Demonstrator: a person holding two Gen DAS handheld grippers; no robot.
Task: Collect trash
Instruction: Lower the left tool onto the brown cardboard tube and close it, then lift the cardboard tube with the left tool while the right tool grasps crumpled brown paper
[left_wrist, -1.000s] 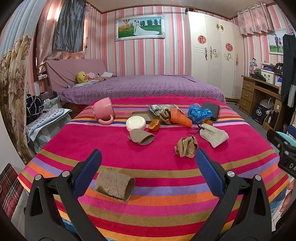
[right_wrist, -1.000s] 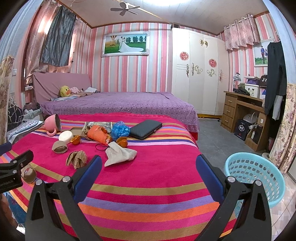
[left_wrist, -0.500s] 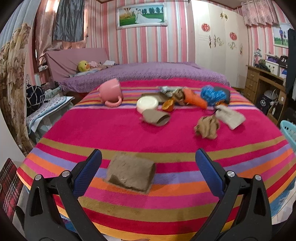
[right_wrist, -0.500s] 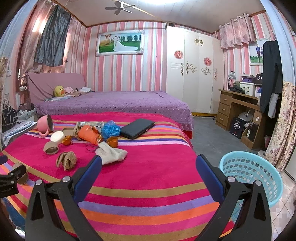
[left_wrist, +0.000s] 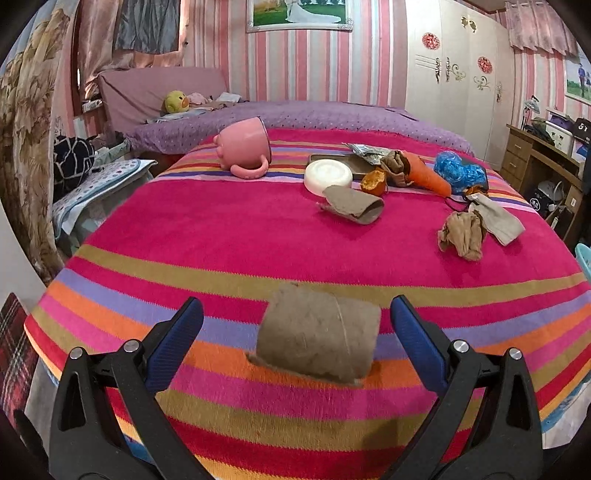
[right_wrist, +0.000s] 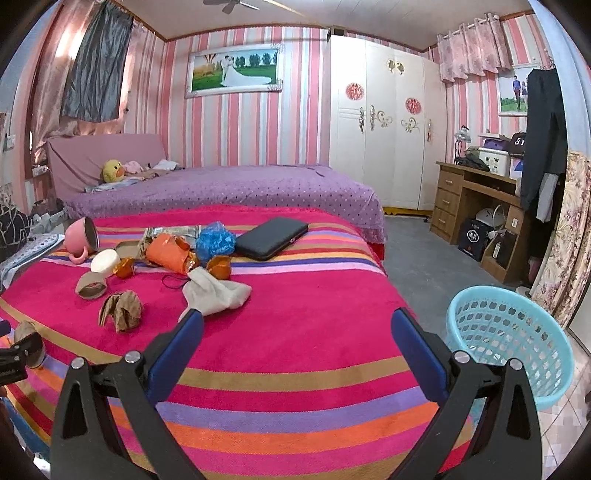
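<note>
Brown cardboard tube (left_wrist: 317, 334), flattened, frayed, between wide left tongs (left_wrist: 295, 314)

Basket (left_wrist: 585, 256) showing only sliver at right edge of left wrist view. Tube (right_wrist: 26, 334) sitting half hidden behind left hand-held gripper in right wrist view. Tray (left_wrist: 334, 159) lying mostly covered by lid (left_wrist: 328, 177) and wrappers (left_wrist: 369, 152).

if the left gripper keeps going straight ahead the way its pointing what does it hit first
Most likely the cardboard tube, lying on the striped blanket between the open left gripper fingers.
</note>
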